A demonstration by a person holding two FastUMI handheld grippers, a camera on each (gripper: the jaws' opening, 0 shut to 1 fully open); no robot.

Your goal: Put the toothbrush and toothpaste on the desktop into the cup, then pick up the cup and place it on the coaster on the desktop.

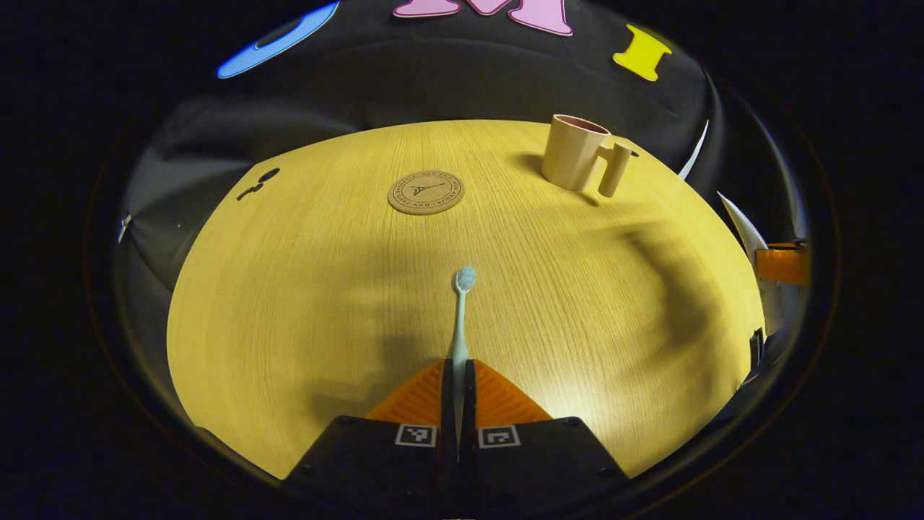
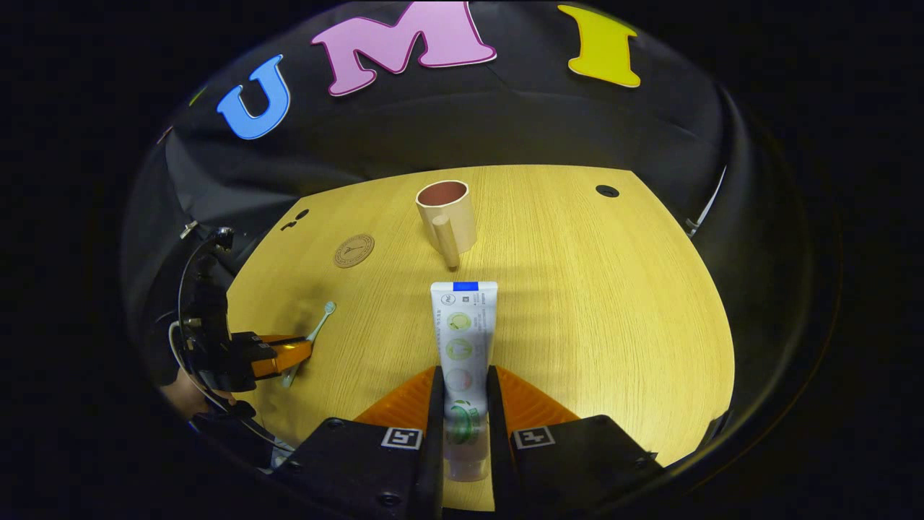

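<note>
Desktop [image 2: 577,303] carried the cup [image 2: 447,213] w/ coaster [image 2: 354,250] nearby (apart). Right gripper [image 2: 463,390] fingers clamped the toothpaste [image 2: 463,325]; left gripper [image 1: 459,383] fingers pinched the toothbrush [image 1: 462,310] handle, head twd coaster.

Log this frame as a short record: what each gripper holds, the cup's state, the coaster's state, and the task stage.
left gripper: shut on the toothbrush, head pointing forward
right gripper: shut on the toothpaste tube, flat end forward
cup: upright on the desktop, nothing visible inside, handle towards the right gripper
coaster: bare, apart from the cup
task stage: both items gripped, neither in the cup yet
</note>
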